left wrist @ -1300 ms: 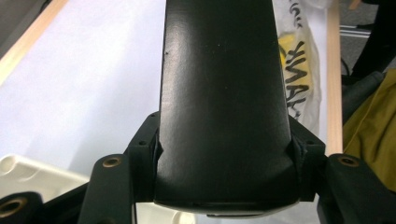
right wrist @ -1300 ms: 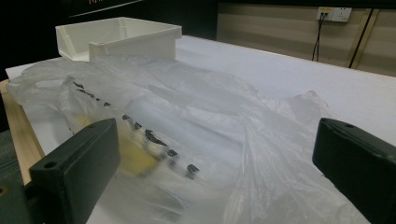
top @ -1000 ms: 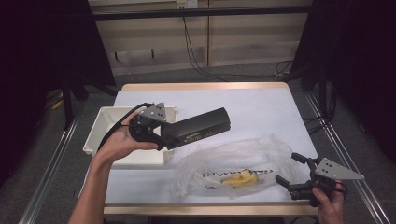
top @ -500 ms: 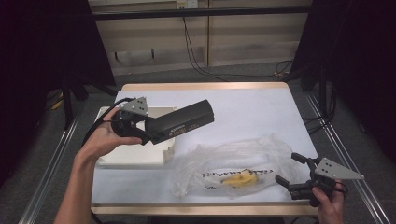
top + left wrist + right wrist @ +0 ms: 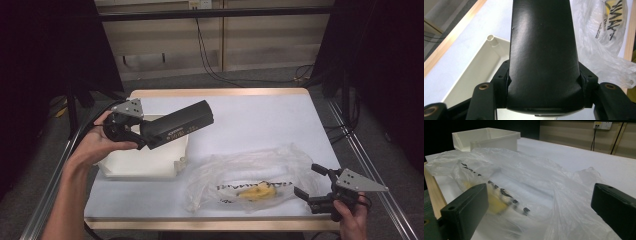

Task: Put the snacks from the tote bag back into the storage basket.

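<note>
A long black case (image 5: 177, 124) hangs in the air, tilted up to the right, over the white tray (image 5: 140, 165). My left gripper (image 5: 145, 135) is shut on its lower end. In the left gripper view the case (image 5: 542, 55) runs up between both jaws, which press its sides. A crumpled clear plastic bag (image 5: 250, 170) with black lettering lies at the table's front, with a yellow item (image 5: 257, 192) inside. My right gripper (image 5: 308, 180) stands open at the bag's right edge. In its own view the bag (image 5: 524, 175) lies loose between the wide-apart jaws.
The white tray (image 5: 481, 65) sits at the table's left side, its walls low. The white tabletop (image 5: 260, 120) has a wooden rim and metal rails along both sides. Cables run on the floor behind the table.
My left hand has carried the black case to the left and a little up, over the tray. The right gripper and the bag have kept still.
</note>
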{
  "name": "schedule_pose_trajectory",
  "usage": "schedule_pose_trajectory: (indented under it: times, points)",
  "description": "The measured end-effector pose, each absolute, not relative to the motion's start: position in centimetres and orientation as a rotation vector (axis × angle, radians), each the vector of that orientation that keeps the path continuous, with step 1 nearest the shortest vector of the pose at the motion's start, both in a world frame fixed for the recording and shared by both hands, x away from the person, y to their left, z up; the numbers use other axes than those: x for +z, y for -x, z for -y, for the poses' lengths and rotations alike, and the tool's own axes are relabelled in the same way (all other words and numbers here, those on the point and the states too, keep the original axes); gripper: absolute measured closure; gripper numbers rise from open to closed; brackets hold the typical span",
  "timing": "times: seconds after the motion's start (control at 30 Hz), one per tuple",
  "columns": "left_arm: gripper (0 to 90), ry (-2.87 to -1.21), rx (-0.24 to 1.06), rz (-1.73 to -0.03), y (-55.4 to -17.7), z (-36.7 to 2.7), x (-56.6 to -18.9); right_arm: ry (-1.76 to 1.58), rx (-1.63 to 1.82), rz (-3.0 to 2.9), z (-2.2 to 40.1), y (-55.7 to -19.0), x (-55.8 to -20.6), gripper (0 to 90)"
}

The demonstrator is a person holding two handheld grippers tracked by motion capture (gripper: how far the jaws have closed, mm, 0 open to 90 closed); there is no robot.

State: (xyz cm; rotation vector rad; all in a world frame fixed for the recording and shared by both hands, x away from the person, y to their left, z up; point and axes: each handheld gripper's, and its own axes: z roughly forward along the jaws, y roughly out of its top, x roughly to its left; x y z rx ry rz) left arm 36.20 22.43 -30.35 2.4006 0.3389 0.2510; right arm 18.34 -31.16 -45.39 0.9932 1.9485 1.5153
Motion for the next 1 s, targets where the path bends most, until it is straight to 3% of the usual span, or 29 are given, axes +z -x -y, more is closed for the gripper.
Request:
schedule_pose_trajectory:
  times: [1.0]
  points:
    - [42.9,-2.455,0.282,-0.435,-38.6,-27.8,-31.9,-1.002,1.512,-1.944,31.2,-18.4,-45.4,0.9]
